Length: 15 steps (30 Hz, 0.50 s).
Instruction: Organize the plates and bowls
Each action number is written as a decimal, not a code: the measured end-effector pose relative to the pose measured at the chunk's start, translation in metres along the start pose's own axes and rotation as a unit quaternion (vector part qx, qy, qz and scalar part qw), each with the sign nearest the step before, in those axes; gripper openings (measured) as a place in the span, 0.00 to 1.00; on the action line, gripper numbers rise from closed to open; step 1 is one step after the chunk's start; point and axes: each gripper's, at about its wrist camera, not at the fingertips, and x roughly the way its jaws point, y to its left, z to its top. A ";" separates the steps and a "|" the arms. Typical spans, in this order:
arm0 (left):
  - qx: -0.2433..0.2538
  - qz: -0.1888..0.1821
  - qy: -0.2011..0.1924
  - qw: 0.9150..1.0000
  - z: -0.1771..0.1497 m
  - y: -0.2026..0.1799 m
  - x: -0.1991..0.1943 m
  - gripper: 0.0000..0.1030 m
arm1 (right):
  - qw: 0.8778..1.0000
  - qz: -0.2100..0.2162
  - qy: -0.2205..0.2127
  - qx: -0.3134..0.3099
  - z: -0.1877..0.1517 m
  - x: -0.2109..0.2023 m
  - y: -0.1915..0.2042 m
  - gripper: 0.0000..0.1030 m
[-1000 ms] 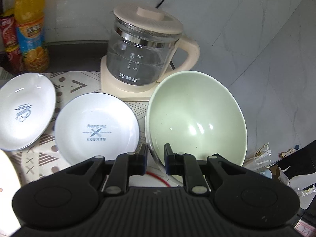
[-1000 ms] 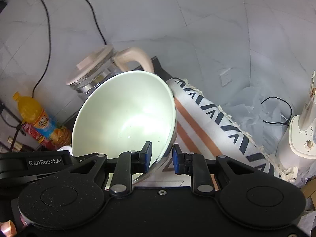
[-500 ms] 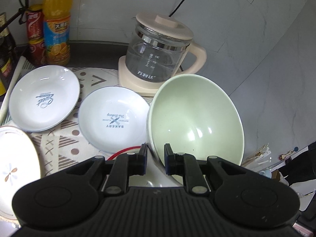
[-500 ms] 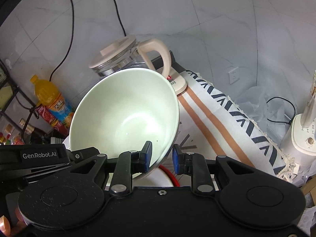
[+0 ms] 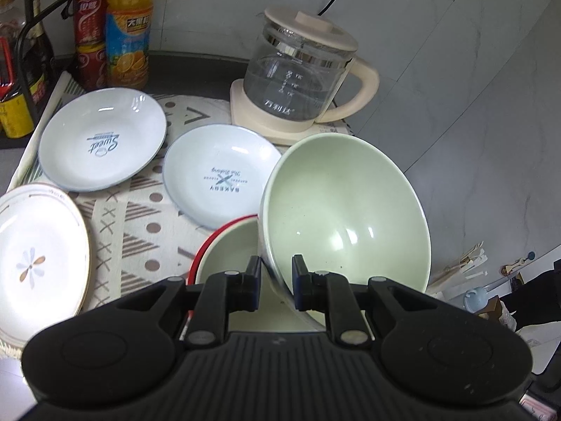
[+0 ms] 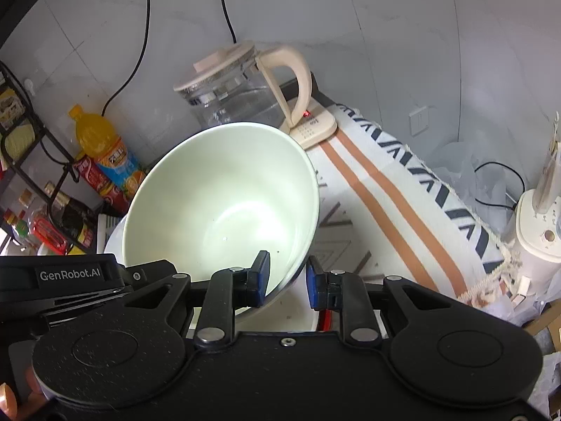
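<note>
Here, kettle (image 5: 298,80) and white plates (image 5: 224,175) sit behind | red-rimmed bowl (image 5: 228,249) under tilted green bowl (image 5: 347,207) | left gripper (image 5: 275,277) and right gripper (image 6: 287,273) jaws both pinch its rim.

Matte black left tongs (image 5: 275,282) with silver screws; right tongs (image 6: 287,279) add blue pads and white "GenRobot.AI" lettering.

We have lifted the green bowl (image 5: 345,210) higher, red-rimmed bowl (image 5: 224,249) now uncovered below it, flower plate (image 5: 38,256) newly in left wrist view.
</note>
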 end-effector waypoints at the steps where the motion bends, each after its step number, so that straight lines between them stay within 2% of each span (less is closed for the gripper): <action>1: -0.001 0.001 0.000 1.000 -0.002 0.001 0.000 0.15 | 1.000 0.000 0.002 0.000 -0.002 0.000 0.000 0.21; 15: -0.024 0.017 0.023 0.999 -0.024 0.017 0.010 0.15 | 0.999 0.000 0.031 -0.010 -0.023 0.005 -0.001 0.22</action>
